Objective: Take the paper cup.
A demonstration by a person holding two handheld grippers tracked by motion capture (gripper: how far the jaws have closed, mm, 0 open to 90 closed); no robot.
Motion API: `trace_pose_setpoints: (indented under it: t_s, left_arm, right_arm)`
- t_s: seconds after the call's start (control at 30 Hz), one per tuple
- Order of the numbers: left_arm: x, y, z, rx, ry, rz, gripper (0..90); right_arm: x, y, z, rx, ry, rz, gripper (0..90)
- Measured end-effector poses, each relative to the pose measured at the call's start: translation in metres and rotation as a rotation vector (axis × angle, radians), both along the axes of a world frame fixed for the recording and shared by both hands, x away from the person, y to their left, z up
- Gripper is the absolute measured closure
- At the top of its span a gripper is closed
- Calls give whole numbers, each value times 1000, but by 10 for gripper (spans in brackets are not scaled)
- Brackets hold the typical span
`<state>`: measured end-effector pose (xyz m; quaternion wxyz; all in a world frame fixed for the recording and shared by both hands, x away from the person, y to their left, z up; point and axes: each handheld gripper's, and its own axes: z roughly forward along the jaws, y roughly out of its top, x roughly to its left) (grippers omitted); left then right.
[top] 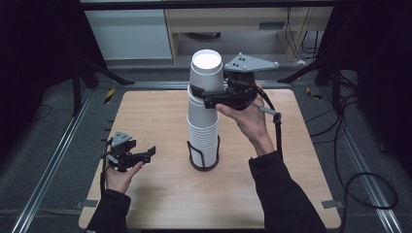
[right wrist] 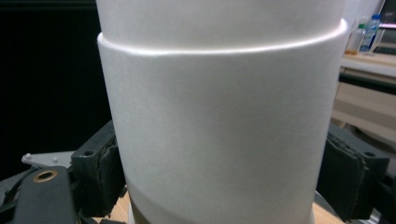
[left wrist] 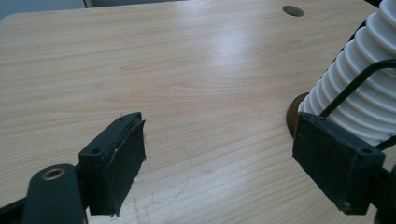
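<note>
A tall stack of white paper cups stands in a black wire holder at the middle of the wooden table. My right gripper is at the top of the stack, its jaws closed on either side of an upper white cup, with both pads pressed against the cup's wall. Another cup sits nested inside that one. My left gripper rests low at the table's left, open, nothing between its pads. In its view the cup stack and the holder's brown base lie to the right.
The table has a small round hole near its far edge. Black frame legs and cables surround the table on the floor. A cabinet stands behind.
</note>
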<state>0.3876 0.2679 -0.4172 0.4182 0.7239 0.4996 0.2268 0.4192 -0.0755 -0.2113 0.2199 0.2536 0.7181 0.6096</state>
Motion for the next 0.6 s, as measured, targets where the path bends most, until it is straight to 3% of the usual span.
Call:
trace_pose_setpoints:
  t_s: [0.3, 0.6]
  left_arm:
    - [0, 0, 1, -1, 1, -2, 164]
    - [-1, -1, 1, -1, -1, -15, 165]
  right_arm:
    - [-9, -19, 20, -11, -36, -15, 151]
    - [-24, -53, 23, -48, -58, -47, 151]
